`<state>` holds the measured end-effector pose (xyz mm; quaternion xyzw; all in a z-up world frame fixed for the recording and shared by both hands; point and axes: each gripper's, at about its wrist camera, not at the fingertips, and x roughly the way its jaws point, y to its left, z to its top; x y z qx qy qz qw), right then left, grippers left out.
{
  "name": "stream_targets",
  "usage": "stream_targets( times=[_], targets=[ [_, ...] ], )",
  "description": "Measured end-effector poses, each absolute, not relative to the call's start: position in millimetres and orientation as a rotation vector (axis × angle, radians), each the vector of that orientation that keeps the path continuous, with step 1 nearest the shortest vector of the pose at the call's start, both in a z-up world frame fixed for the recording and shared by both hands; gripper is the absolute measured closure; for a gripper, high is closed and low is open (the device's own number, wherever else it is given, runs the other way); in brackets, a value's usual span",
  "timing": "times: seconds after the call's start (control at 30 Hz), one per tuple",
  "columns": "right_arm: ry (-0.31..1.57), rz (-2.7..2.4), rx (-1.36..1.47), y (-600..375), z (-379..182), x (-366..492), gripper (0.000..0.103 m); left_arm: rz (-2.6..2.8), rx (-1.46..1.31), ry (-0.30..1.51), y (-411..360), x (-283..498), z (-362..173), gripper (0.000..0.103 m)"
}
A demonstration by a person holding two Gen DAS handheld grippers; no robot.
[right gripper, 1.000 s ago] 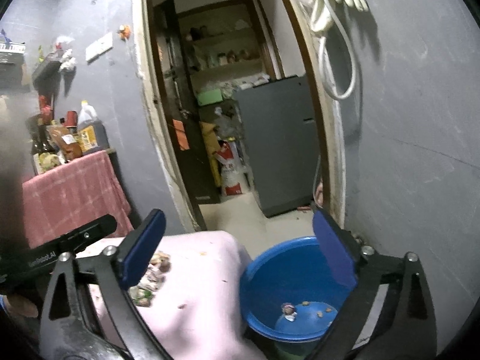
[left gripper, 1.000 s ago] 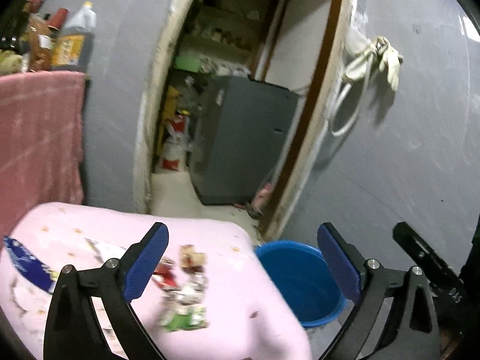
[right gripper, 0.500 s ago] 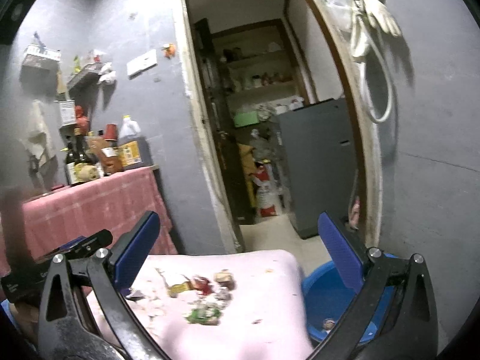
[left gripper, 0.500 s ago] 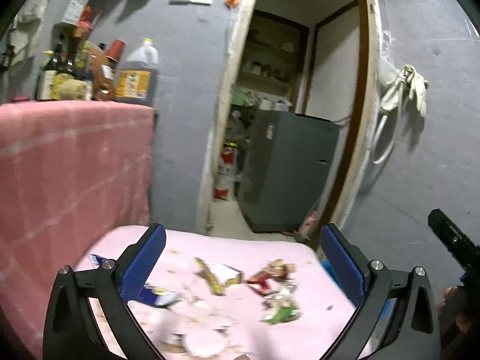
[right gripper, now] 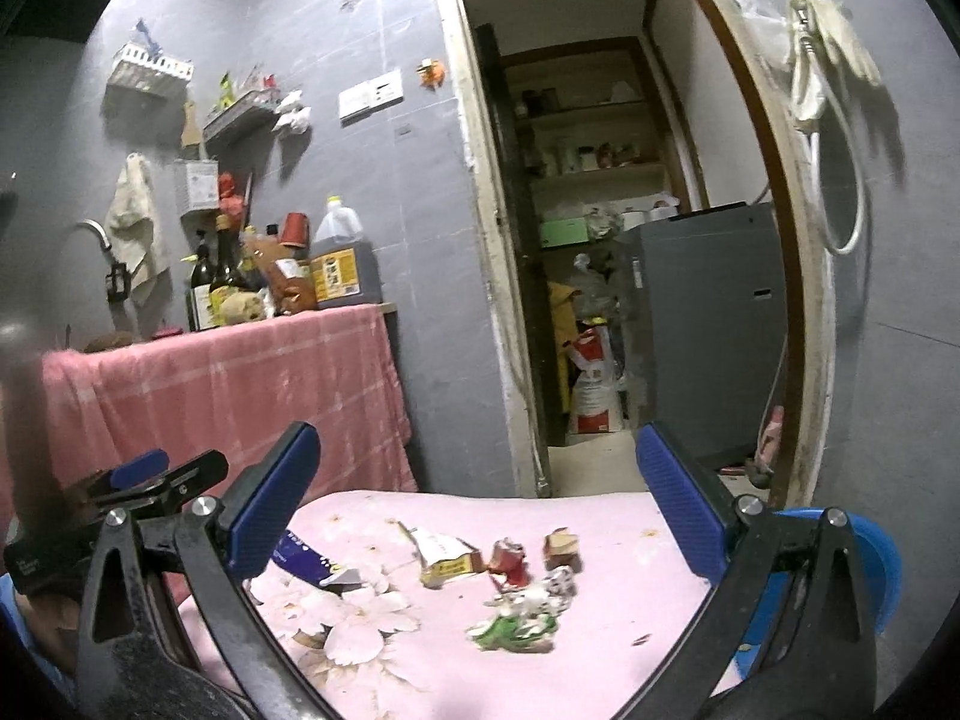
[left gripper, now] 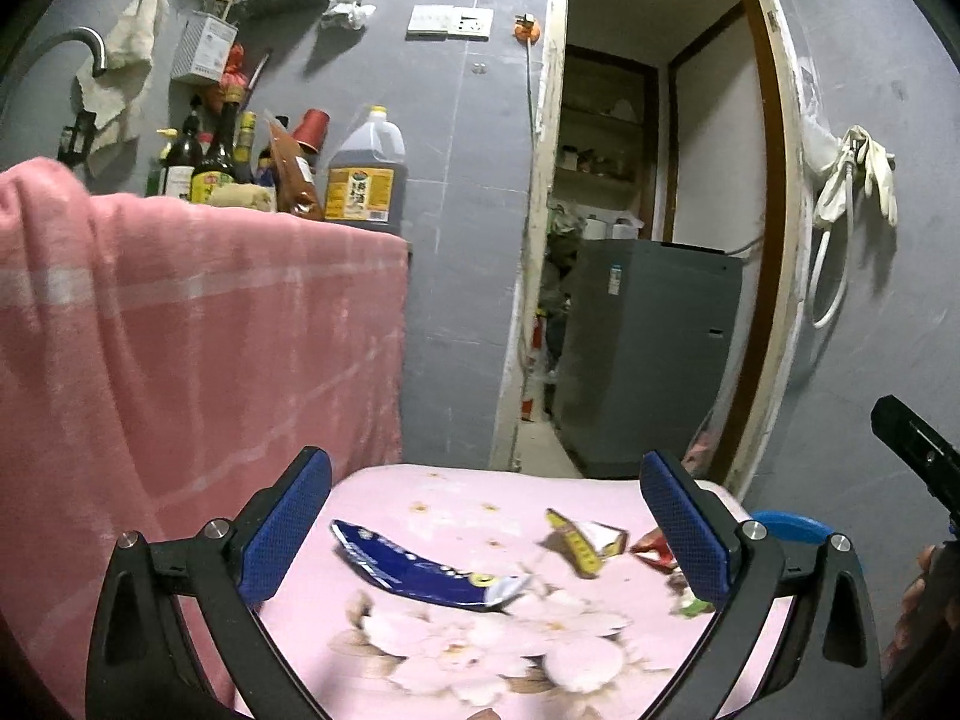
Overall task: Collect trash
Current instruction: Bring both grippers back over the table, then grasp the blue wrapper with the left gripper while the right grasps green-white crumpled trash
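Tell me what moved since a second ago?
Both cameras swung left and up: the left gripper went from over the blue plastic basin to the blue snack wrapper; the right gripper now frames the wrapper pile. Both stayed open, holding nothing; the trash looks unmoved.

The left claw [left gripper: 486,525] is wide open, its blue pads [left gripper: 282,531] far apart and holding nothing. The right claw [right gripper: 480,504] is wide open too, also with nothing between its pads [right gripper: 678,498]. Both point forward, side by side.
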<state>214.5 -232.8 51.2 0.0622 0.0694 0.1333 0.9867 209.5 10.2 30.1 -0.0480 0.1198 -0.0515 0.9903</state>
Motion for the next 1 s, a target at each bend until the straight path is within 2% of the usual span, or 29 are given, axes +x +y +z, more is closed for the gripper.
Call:
stream_targets(
  times=[0.37, 1.0],
  targets=[
    [0.210, 0.252, 0.080, -220.3, 19.3, 226.8, 0.000, -0.075, -0.085, 0.313, 26.8, 224.7, -3.7, 0.002],
    [0.581, 0.217, 0.115, -220.0, -41.9, 286.8, 0.000, -0.024, -0.166, 0.696, 27.1, 305.4, -57.1, 0.002]
  ],
)
